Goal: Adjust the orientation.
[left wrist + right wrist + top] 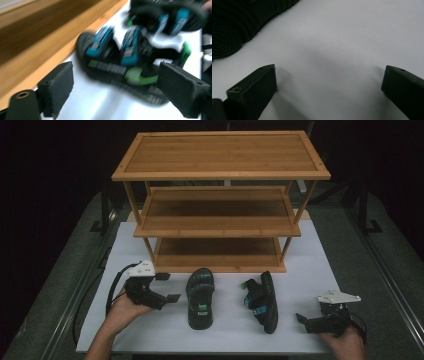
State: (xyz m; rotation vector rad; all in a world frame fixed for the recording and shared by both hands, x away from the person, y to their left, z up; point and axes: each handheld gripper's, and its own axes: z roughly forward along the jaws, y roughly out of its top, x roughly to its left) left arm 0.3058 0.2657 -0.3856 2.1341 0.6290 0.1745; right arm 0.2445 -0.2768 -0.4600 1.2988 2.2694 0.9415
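Note:
Two black sandals with blue straps and green tabs lie on the white tabletop (315, 255). The left sandal (200, 297) rests flat on its sole; the right sandal (262, 301) lies tipped on its side. My left gripper (168, 287) is just left of the flat sandal, open, with nothing between its pads. In the blurred left gripper view, the left gripper (117, 77) frames the near sandal (120, 60), with the other sandal (170, 17) behind it. My right gripper (301, 318) rests right of the tipped sandal, open and empty. In its own view, the right gripper (329, 75) faces bare tabletop, with a ribbed sole (237, 25) at top left.
A three-tier bamboo shoe rack (220, 170) stands behind the sandals, its lowest shelf (220, 252) close to their toes. Its wooden edge (37, 37) runs along the left of the left gripper view. Dark floor and metal rails surround the table.

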